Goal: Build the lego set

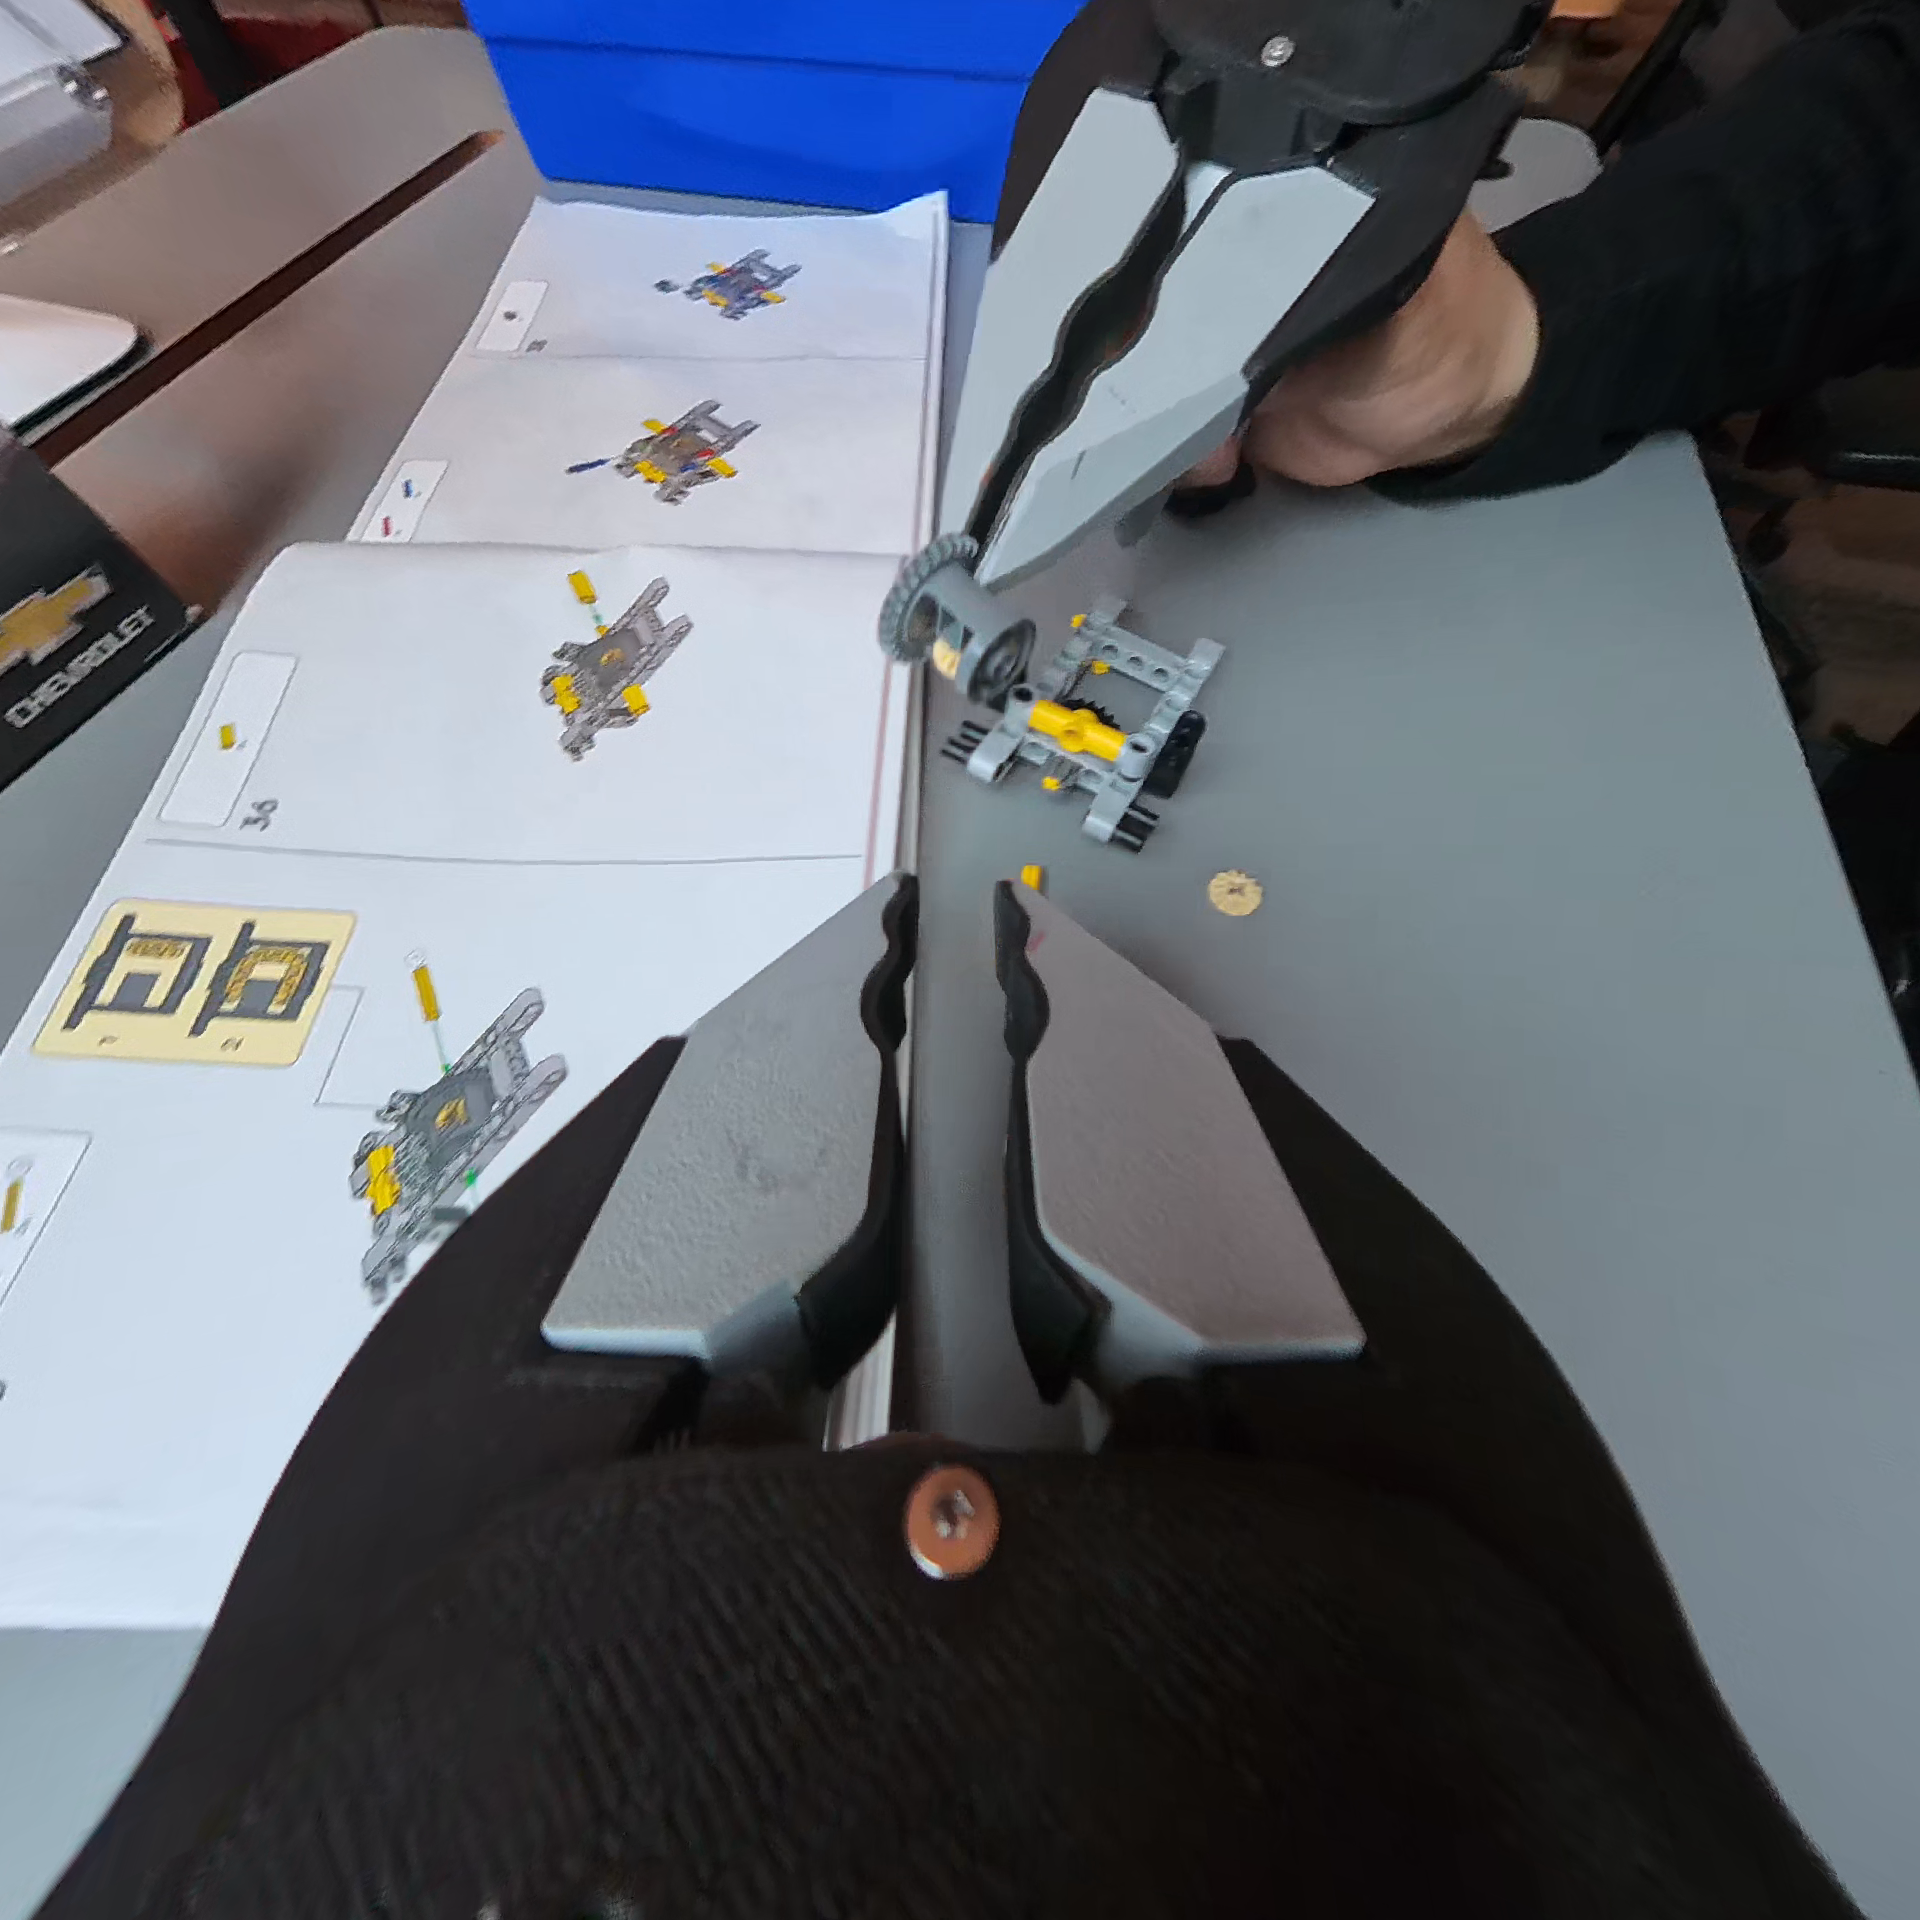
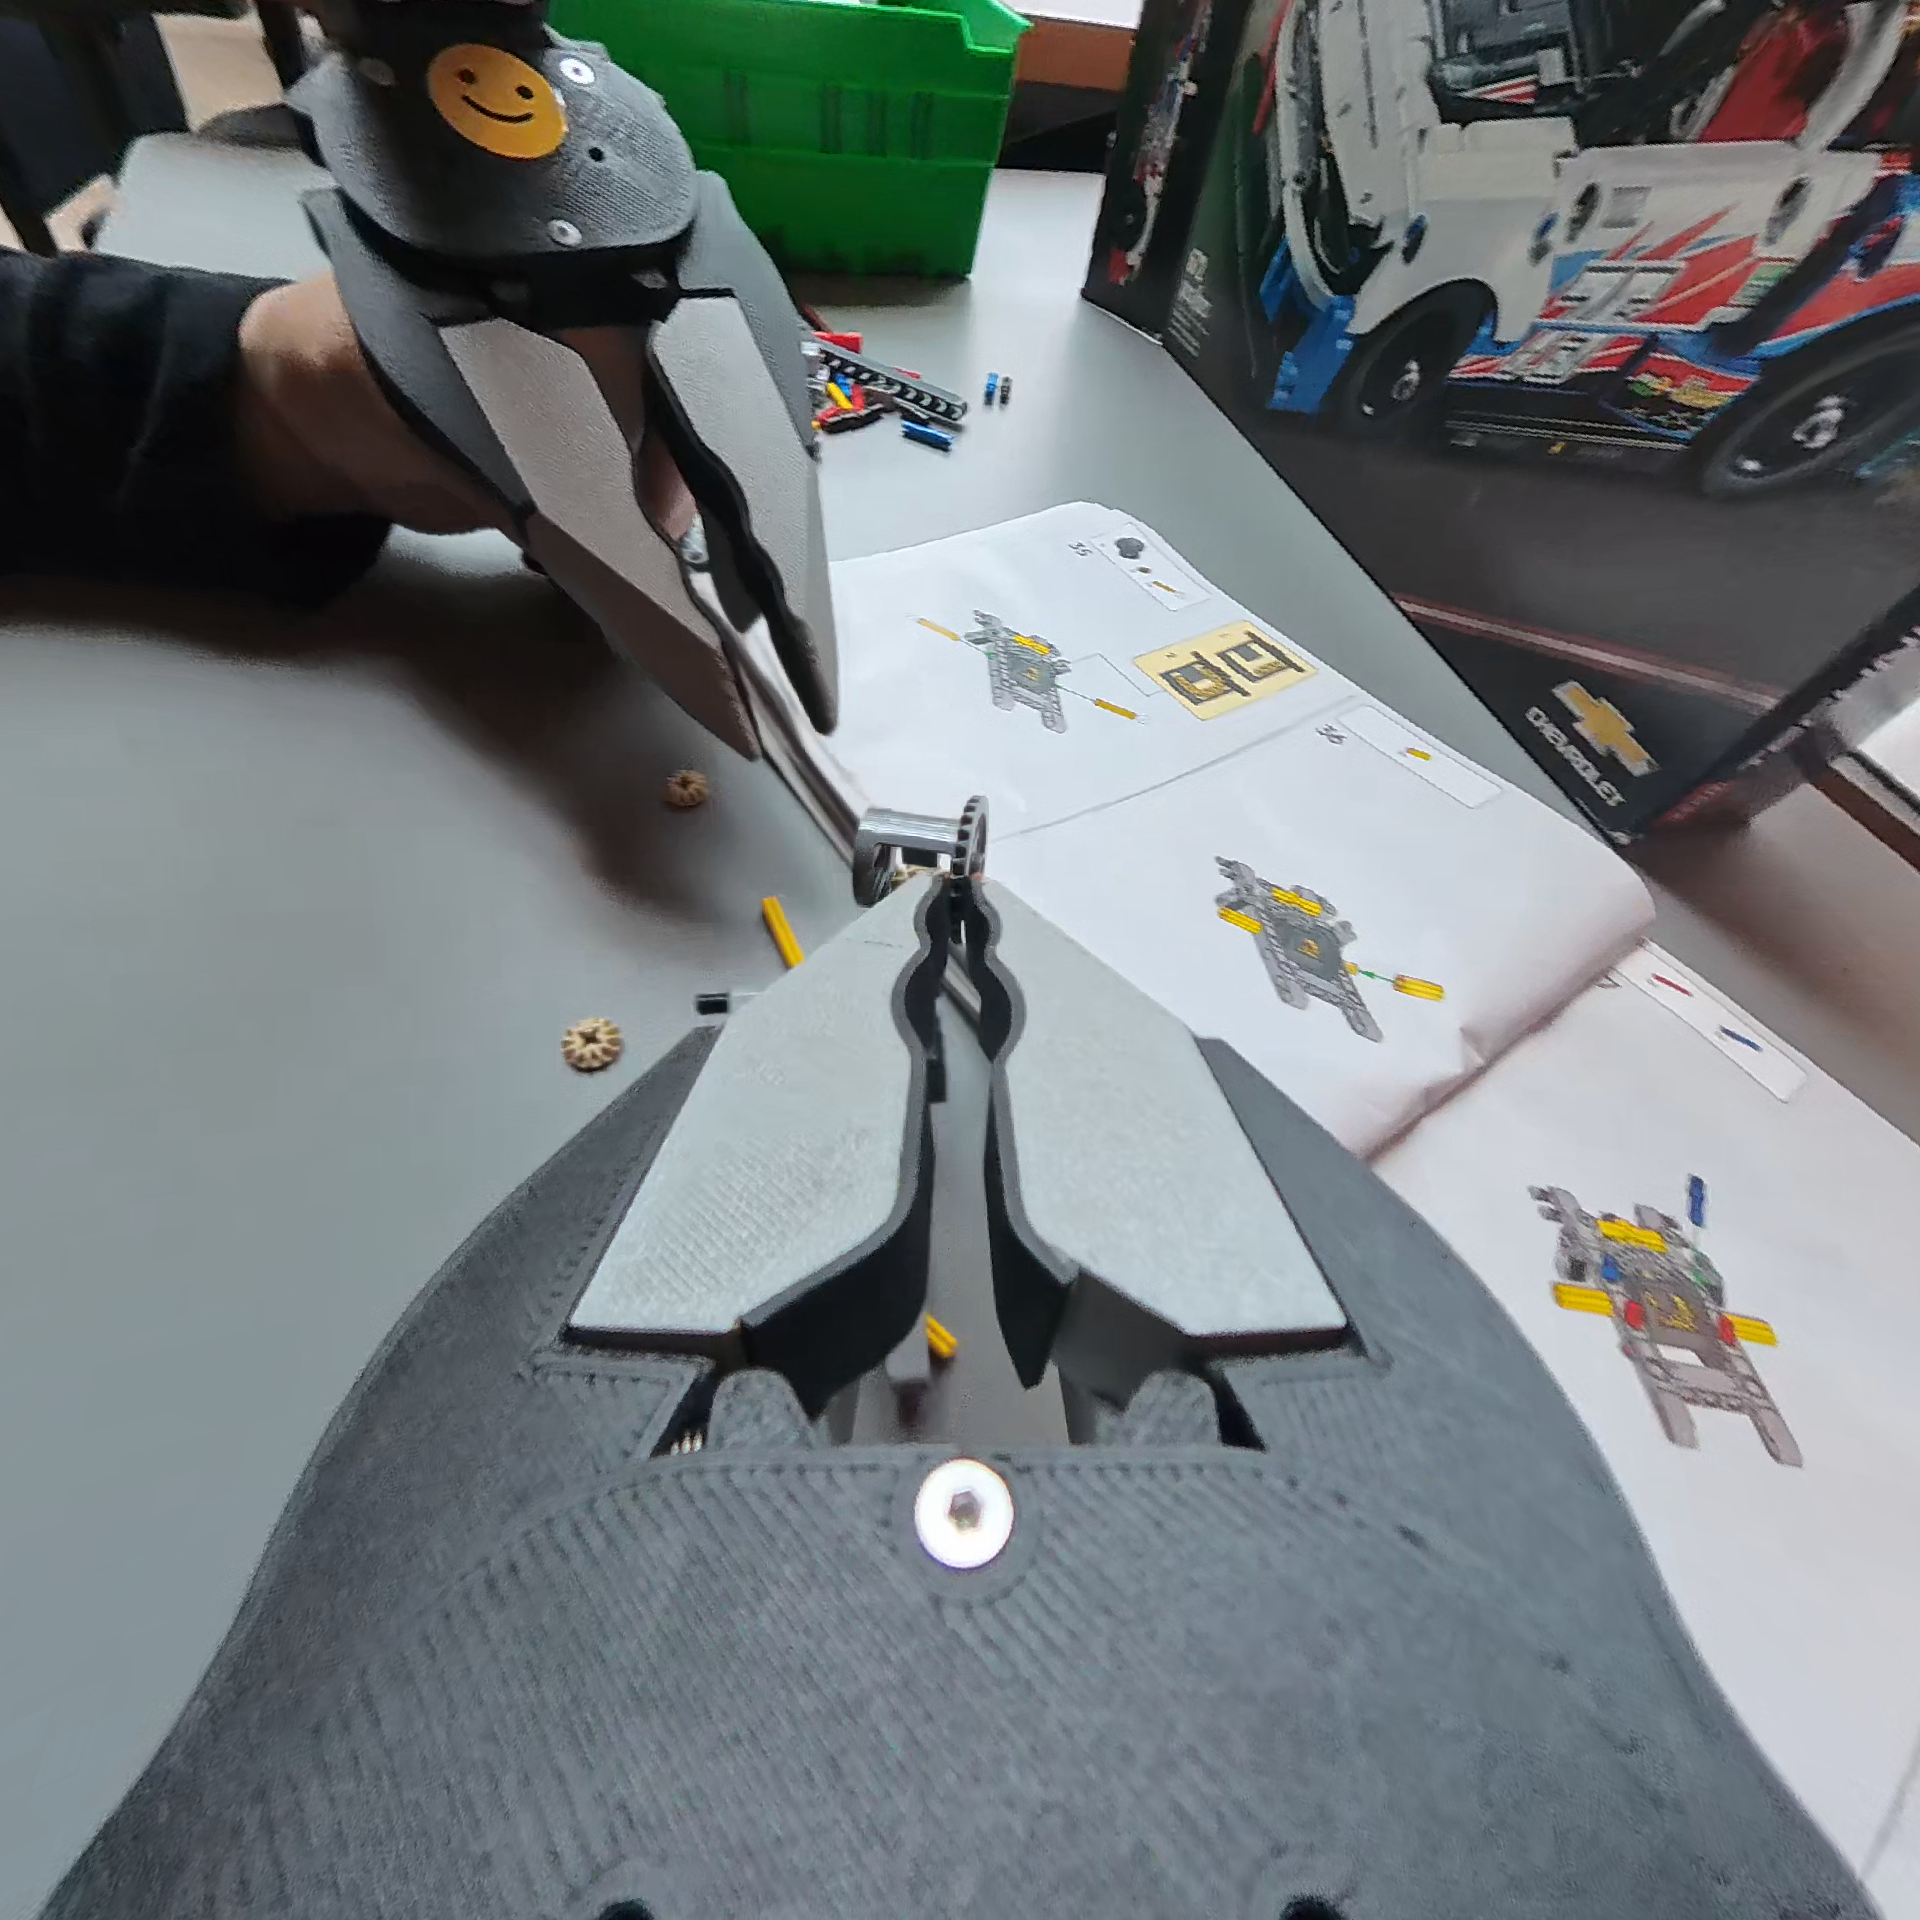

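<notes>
My right gripper (image 2: 956, 896) is shut on a dark grey differential gear housing (image 2: 923, 840) with a toothed ring. It holds the housing just above the table, at the edge of the instruction booklet (image 2: 1299, 862). The left wrist view shows the right gripper (image 1: 982, 561) and the housing (image 1: 956, 629) beside a grey frame assembly (image 1: 1091, 717) with a yellow connector and black pins. My left gripper (image 1: 954, 896) is slightly open and empty, hovering short of the frame. It also shows in the right wrist view (image 2: 792, 732).
A tan gear (image 1: 1234, 891) and a small yellow piece (image 1: 1031, 876) lie near the frame. Two tan gears (image 2: 592, 1042) (image 2: 686, 788), a yellow axle (image 2: 781, 930) and a black pin (image 2: 717, 1003) lie on the grey table. Set box (image 2: 1558, 312), green bin (image 2: 831, 135), blue bin (image 1: 748, 104), loose parts (image 2: 883, 395). The grippers' ends are close to 7 centimeters from one another. The yellow axle (image 2: 781, 930) sits 5 centimeters or so from the ends of my left fingers.
</notes>
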Available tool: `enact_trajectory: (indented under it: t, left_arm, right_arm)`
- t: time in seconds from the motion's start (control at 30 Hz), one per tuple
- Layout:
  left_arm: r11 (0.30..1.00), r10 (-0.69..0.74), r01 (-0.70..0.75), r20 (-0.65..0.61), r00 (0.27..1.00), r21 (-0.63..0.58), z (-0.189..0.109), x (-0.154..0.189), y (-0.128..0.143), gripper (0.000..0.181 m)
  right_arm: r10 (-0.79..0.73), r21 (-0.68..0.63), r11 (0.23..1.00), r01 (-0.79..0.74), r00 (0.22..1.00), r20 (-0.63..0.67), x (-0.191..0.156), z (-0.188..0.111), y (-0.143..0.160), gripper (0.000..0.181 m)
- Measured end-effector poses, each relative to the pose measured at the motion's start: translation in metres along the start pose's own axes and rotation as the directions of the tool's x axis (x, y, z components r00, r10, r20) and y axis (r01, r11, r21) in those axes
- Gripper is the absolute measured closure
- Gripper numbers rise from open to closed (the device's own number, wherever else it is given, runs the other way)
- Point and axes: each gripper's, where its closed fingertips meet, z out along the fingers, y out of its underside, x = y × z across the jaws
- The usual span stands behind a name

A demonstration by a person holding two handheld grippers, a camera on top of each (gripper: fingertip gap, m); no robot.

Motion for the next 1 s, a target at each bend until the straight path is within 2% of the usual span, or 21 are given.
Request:
enact_trajectory:
  t: [0.23, 0.4, 1.0]
  left_arm:
    - [0.996, -0.088, 0.087, 0.038, 0.995, 0.036, -0.013, -0.02, 0.001, 0.169]
    - [0.996, -0.09, 0.088, 0.065, 0.994, 0.029, -0.013, -0.025, 0.003, 0.169]
    - [0.999, -0.047, 0.048, 0.09, 0.995, -0.009, -0.011, -0.024, 0.007, 0.171]
  right_arm:
    - [0.058, -0.012, 0.998, -0.06, 0.99, -0.132, 0.04, -0.014, 0.006, 0.181]
    - [0.101, -0.023, 0.994, -0.107, 0.978, -0.182, 0.056, -0.019, 0.013, 0.181]
    - [0.207, 0.001, 0.978, -0.21, 0.96, -0.188, 0.068, -0.022, 0.017, 0.181]
